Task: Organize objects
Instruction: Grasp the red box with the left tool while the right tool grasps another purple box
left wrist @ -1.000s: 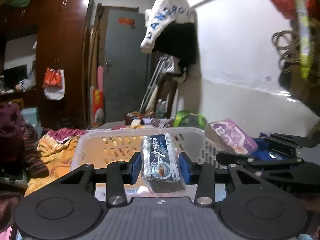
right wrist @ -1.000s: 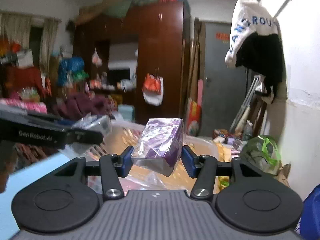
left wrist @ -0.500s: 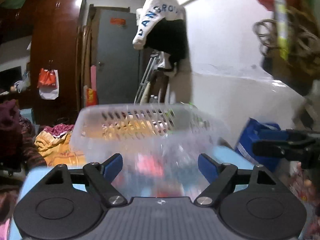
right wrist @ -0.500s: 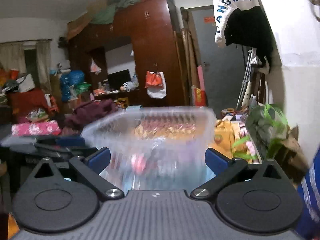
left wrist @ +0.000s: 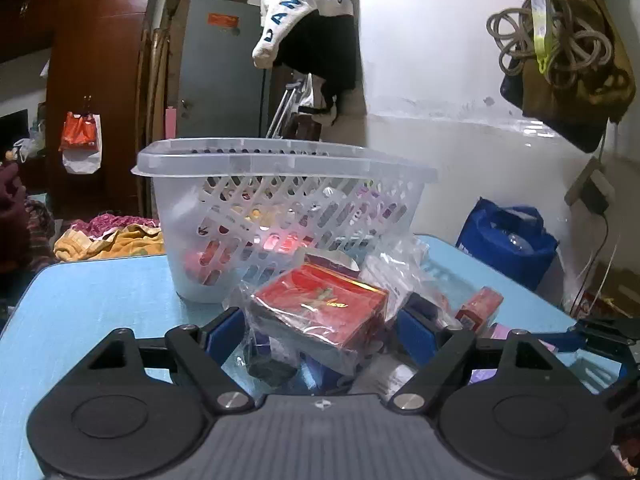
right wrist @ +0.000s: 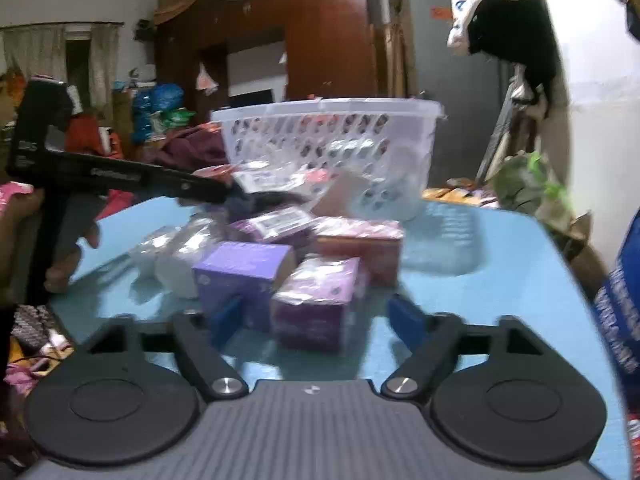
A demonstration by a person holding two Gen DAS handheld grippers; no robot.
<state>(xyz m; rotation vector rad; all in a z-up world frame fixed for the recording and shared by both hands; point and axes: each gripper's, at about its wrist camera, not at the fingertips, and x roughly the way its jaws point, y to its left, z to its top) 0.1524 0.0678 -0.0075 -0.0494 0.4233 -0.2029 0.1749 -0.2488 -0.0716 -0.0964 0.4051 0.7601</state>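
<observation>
Red box (left wrist: 320, 312) lies straight ahead between the wide left tongs (left wrist: 320, 330); right tongs (right wrist: 316, 318) closing around a purple pack (right wrist: 316, 304).

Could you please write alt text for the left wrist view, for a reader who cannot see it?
The left gripper, jaws open, straddles a red box wrapped in clear plastic among other wrapped packets on a light blue table. Just behind stands a white slotted plastic basket already holding some items, with a white wall and brown wardrobe beyond.
</observation>
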